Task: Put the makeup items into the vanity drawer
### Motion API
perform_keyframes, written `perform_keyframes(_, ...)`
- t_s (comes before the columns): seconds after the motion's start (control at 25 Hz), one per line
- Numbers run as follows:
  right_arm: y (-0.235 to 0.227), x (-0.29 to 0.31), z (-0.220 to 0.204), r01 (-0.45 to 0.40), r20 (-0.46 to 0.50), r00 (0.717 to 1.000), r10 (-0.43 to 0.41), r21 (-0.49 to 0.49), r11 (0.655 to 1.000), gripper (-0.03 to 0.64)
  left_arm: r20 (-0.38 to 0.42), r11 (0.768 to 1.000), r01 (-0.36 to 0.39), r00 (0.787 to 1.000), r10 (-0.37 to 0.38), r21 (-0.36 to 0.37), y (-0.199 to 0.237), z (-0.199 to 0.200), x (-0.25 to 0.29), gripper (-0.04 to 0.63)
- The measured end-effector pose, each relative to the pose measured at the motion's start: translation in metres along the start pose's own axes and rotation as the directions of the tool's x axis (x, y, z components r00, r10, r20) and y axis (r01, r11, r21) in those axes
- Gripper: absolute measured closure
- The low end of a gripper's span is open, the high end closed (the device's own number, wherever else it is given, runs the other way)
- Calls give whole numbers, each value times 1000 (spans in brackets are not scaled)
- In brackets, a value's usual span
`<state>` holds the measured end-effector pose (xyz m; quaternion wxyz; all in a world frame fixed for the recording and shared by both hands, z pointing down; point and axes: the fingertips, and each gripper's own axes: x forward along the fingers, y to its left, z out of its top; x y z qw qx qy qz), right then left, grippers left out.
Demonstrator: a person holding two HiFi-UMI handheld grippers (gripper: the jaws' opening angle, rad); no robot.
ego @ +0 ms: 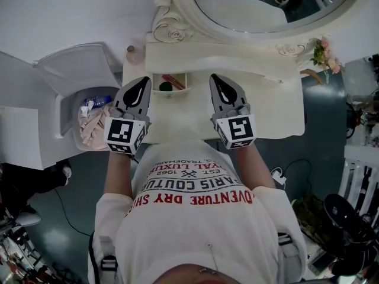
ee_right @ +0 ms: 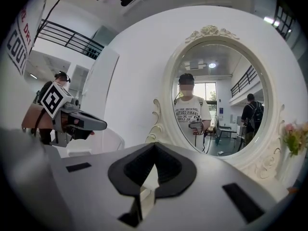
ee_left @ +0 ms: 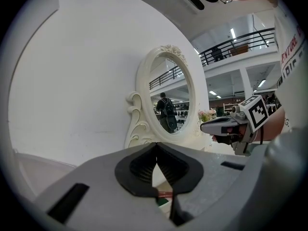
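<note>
A small cream drawer [ego: 183, 90] stands pulled out from the vanity's raised shelf [ego: 237, 58]. Inside lie reddish sticks [ego: 173, 79] and a dark green round item [ego: 165, 87]. My left gripper [ego: 144, 80] hovers just left of the drawer, shut and empty. My right gripper [ego: 214, 77] hovers just right of it, also shut with nothing held. In the left gripper view the jaws [ee_left: 156, 147] meet at the tip, and the reddish sticks [ee_left: 164, 194] show below them. In the right gripper view the closed jaws [ee_right: 154, 146] point at the oval mirror [ee_right: 216, 95].
A small bottle [ego: 135, 54] stands at the vanity's back left corner. Pink flowers [ego: 325, 53] sit at the right end. A white bin [ego: 89, 118] with its lid up stands left of the vanity. Cables [ego: 284, 170] and dark gear [ego: 349, 218] lie on the floor at right.
</note>
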<state>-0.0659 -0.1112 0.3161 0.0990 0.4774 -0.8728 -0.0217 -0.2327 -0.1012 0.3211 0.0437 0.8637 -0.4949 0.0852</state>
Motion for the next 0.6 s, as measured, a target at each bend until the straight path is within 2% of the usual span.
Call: perform_keyframes(0.6,4,-3,-1,-34,7,999,34,-12,999,620,-14,1000,5,1000,-4,12,-7,1,-1,588)
